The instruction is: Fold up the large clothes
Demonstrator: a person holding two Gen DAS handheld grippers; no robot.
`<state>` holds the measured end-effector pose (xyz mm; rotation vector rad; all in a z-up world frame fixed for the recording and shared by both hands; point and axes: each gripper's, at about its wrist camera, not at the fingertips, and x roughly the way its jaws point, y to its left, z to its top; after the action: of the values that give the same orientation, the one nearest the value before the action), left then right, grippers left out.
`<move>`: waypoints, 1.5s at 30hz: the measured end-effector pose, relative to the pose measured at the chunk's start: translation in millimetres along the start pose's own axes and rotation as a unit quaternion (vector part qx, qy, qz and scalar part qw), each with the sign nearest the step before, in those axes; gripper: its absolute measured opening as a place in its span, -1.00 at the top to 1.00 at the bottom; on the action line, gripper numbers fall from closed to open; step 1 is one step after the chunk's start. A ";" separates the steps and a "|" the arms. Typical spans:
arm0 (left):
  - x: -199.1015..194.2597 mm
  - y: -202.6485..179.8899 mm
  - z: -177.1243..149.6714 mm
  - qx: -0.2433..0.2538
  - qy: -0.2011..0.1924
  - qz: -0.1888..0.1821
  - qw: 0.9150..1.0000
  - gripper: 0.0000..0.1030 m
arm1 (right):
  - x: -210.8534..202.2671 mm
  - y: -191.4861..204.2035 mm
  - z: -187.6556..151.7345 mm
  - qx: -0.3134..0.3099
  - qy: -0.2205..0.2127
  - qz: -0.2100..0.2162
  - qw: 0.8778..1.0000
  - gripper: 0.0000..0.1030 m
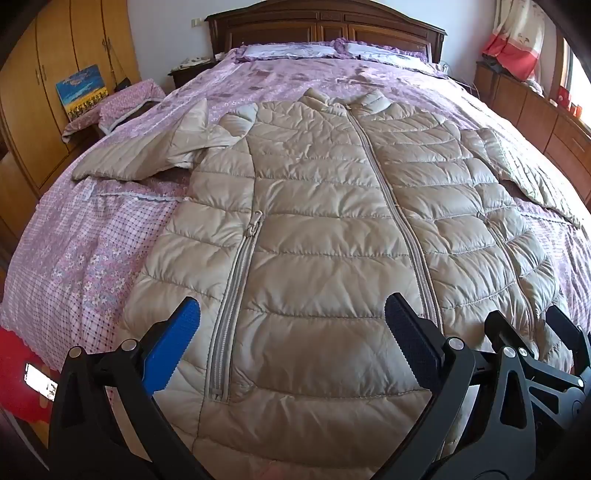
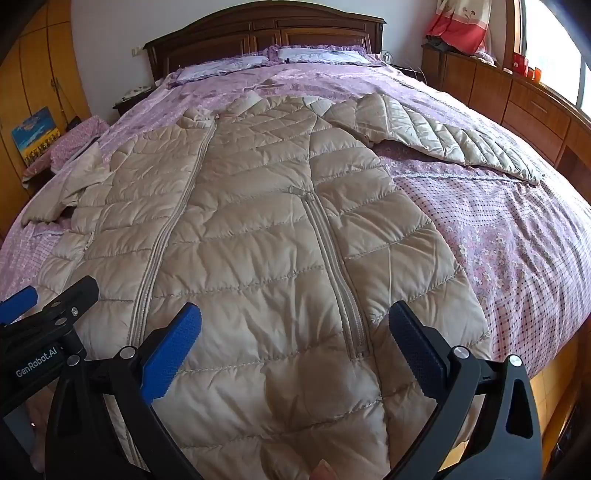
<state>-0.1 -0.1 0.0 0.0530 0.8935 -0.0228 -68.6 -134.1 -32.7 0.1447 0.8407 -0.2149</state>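
Observation:
A large beige quilted puffer jacket lies front up and zipped on the bed, collar toward the headboard, both sleeves spread out to the sides. It also shows in the right wrist view. My left gripper is open and empty, hovering over the jacket's lower left part near a pocket zipper. My right gripper is open and empty over the lower right part, near the other pocket zipper. The right gripper shows at the lower right of the left wrist view.
The bed has a purple floral and checked cover, pillows and a dark wooden headboard. A wooden wardrobe stands at the left, low wooden cabinets at the right under a window.

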 end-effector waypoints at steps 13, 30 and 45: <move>5.0 1.8 -5.1 -0.001 0.002 0.000 1.000 -0.93 | -3.5 -0.7 1.6 0.001 0.003 0.001 1.000 -0.90; 5.3 1.7 -4.6 -0.001 0.004 0.000 1.000 -0.93 | 1.5 -0.5 -1.5 0.001 0.005 0.001 1.000 -0.90; 5.4 1.5 -4.4 0.000 0.004 0.000 1.000 -0.93 | 1.6 -0.5 -1.7 0.001 0.006 0.001 1.000 -0.90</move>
<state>-0.1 1.7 -6.9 0.0522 0.9016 -0.0226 -68.9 -134.4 -35.1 0.1482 0.8515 -0.2133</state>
